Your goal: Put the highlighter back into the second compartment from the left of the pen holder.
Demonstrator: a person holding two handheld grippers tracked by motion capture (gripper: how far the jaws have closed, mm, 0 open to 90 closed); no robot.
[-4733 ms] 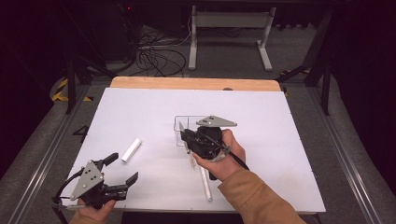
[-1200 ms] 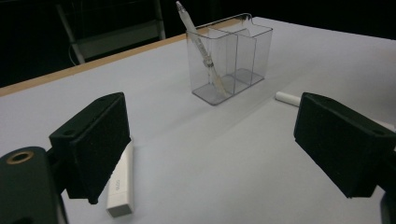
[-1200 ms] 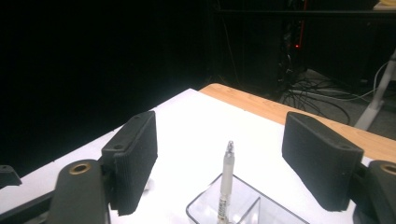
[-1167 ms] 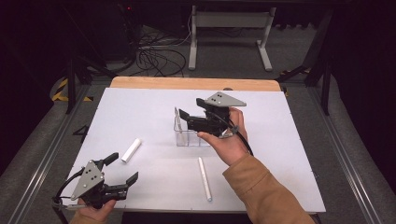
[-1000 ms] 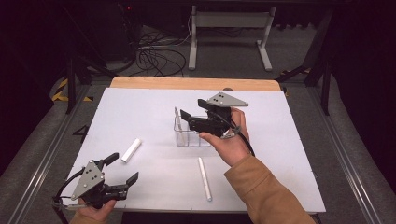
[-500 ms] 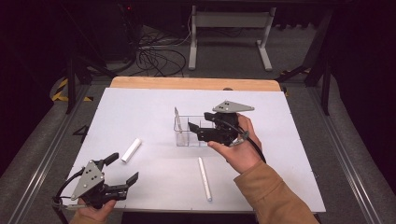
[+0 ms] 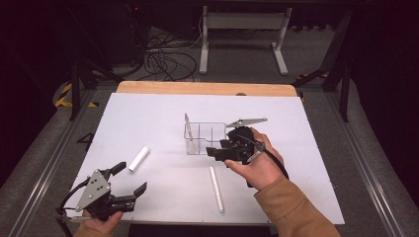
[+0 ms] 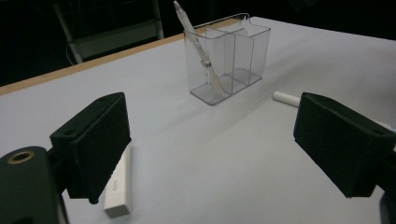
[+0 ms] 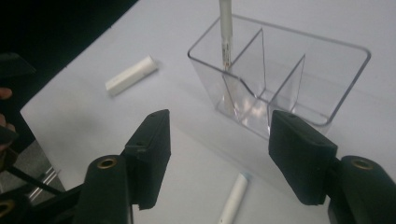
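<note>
My right gripper [image 7: 216, 152], empty, has left the clear organizer [image 7: 206, 138], where one pen [image 9: 225, 32] now leans in the left compartment. Its jaws have just been narrowing, half spread with nothing between them, above the next pen [image 7: 216, 189] lying near me on the white table [image 7: 316, 148]. My left gripper [image 7: 129, 181] rests wide apart at the near left, by a white stick [image 8: 116, 184] whose faint print I can't read.

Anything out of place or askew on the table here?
Nothing damaged or spilled. One pen leans tilted in the end compartment of the clear organizer; another pen and a short white marker lie loose on the table.
</note>
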